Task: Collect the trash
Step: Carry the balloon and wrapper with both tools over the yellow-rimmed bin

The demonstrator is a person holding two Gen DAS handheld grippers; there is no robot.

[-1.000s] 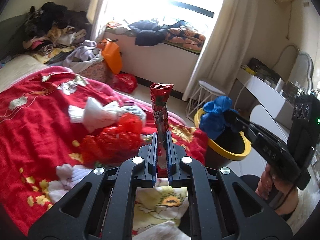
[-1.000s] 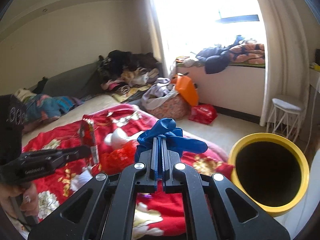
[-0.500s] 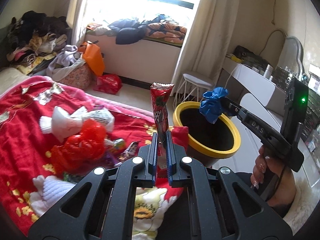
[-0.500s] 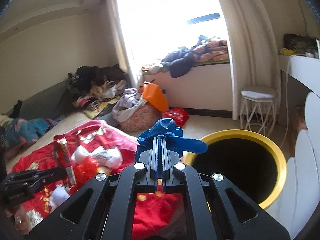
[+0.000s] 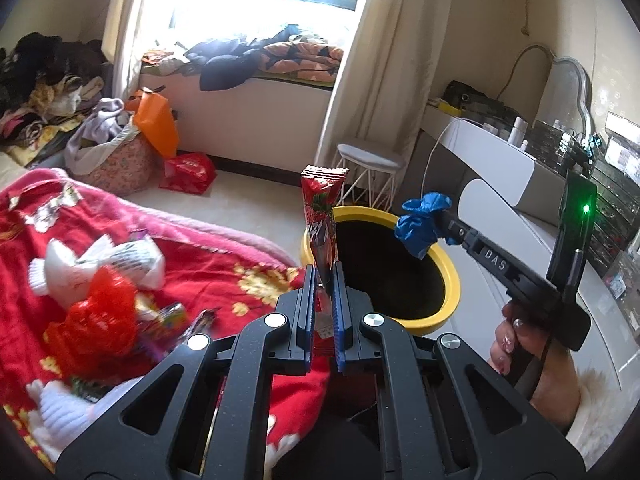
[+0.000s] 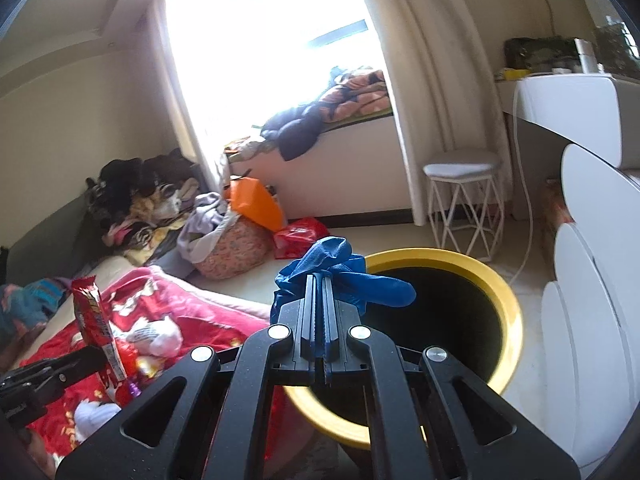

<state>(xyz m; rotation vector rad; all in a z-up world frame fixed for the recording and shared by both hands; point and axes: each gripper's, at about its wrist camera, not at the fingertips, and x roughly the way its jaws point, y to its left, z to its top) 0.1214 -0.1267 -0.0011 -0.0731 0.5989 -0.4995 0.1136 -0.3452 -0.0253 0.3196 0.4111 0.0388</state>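
My left gripper [image 5: 324, 276] is shut on a tall red snack wrapper [image 5: 322, 208], held upright at the near left rim of the yellow bin [image 5: 448, 280]. My right gripper [image 6: 319, 284] is shut on a crumpled blue glove [image 6: 340, 276] and holds it above the left part of the bin's black opening [image 6: 440, 312]. The glove also shows in the left wrist view [image 5: 420, 224], over the bin. The wrapper shows in the right wrist view [image 6: 96, 324]. More trash lies on the red blanket [image 5: 24, 248]: a red plastic bag [image 5: 96, 320] and a white bag [image 5: 100, 260].
A white wire stool [image 5: 368, 172] stands behind the bin. A white dresser [image 5: 496, 168] is on the right. A flowered basket with an orange bag [image 5: 132, 148] and a red bag [image 5: 188, 172] sit on the floor near the window bench.
Both grippers have swung right from over the bed toward the bin. The blue glove now hangs over the bin's opening and the wrapper is at its rim. Both stay shut.
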